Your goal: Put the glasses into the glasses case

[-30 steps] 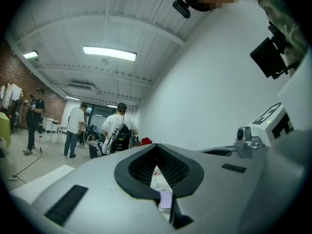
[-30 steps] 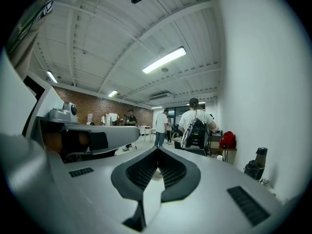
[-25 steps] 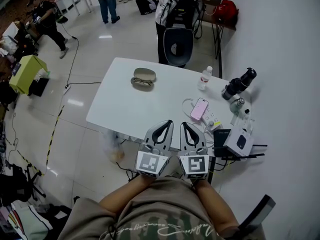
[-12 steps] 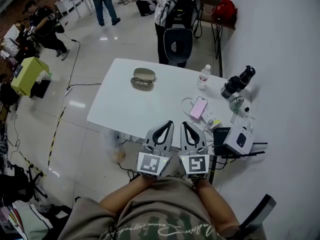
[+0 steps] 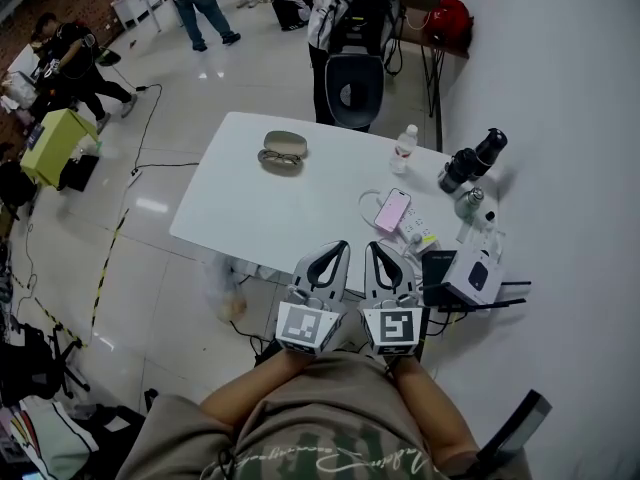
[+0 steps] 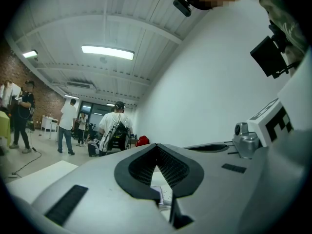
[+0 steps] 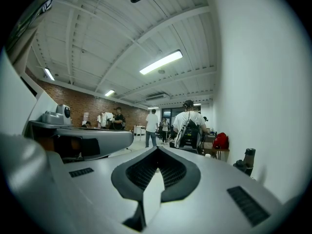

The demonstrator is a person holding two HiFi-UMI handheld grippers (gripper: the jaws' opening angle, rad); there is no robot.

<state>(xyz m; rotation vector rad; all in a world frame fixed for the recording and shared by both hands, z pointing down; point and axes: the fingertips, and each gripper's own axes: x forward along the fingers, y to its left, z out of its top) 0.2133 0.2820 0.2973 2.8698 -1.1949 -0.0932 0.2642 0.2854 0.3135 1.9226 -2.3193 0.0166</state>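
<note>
A grey oval glasses case (image 5: 287, 143) lies near the far left side of the white table (image 5: 250, 218). Dark-framed glasses (image 5: 279, 160) rest against its near side; I cannot tell whether they are inside it. Both grippers hover side by side at the table's near edge, far from the case. My left gripper (image 5: 341, 246) is shut with nothing in it, its tips meeting in the left gripper view (image 6: 156, 146). My right gripper (image 5: 371, 247) is shut and holds nothing either (image 7: 157, 149).
A pink phone (image 5: 390, 211), a white power strip (image 5: 420, 236), a water bottle (image 5: 404, 153), a black camera lens (image 5: 472, 166) and a white box device (image 5: 472, 278) crowd the table's right side. A chair (image 5: 354, 90) and a standing person are beyond the far edge.
The grippers have stayed put, side by side and shut. The head view has shifted slightly, and people in the background have walked on.
</note>
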